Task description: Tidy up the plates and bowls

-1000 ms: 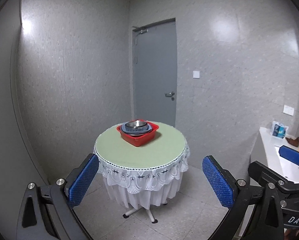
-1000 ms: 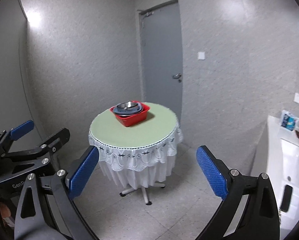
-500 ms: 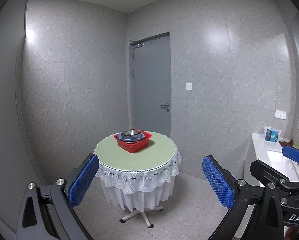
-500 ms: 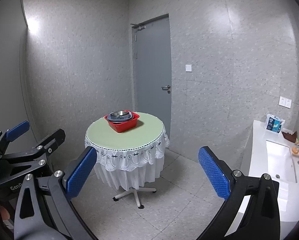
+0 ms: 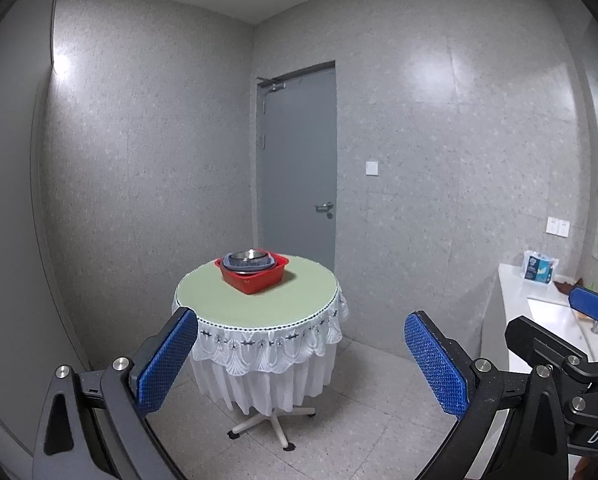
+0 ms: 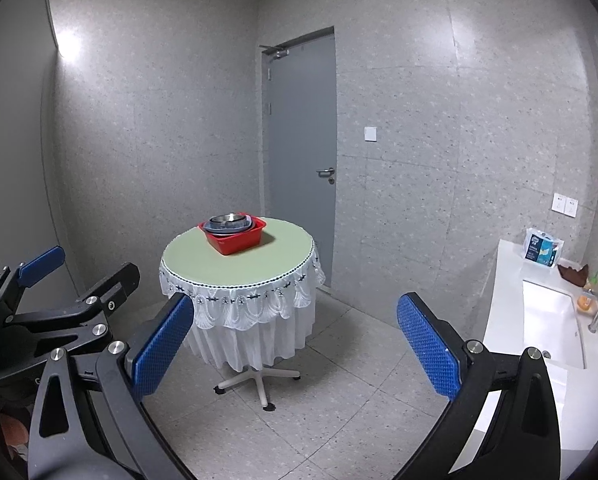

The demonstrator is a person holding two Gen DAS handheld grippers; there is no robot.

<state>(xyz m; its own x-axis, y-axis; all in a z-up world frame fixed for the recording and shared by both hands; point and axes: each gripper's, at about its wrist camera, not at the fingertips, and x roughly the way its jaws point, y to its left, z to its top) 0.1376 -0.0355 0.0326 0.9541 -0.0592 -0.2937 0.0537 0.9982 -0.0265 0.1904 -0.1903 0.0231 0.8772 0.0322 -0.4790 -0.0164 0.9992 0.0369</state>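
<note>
A red square basin (image 5: 255, 278) stands on a round table (image 5: 291, 300) with a pale green top and white lace cloth. Inside it is a stack of blue-grey plates with a steel bowl (image 5: 249, 257) on top. The basin also shows in the right wrist view (image 6: 235, 238) with the steel bowl (image 6: 227, 220). My left gripper (image 5: 299, 358) is open and empty, well back from the table. My right gripper (image 6: 295, 344) is open and empty, also far from the table. The left gripper's frame (image 6: 59, 304) shows at the right view's left edge.
A grey door (image 5: 299, 160) is shut behind the table. A white counter with a sink (image 6: 551, 328) runs along the right wall, with a tissue pack (image 6: 541, 249) and a faucet (image 6: 597, 312). The table stands on a star base (image 6: 259, 384) on a tiled floor.
Both grippers have pulled back and tilted up from the table, so it looks smaller and lower. The basin and dishes have not moved. Both grippers stay open.
</note>
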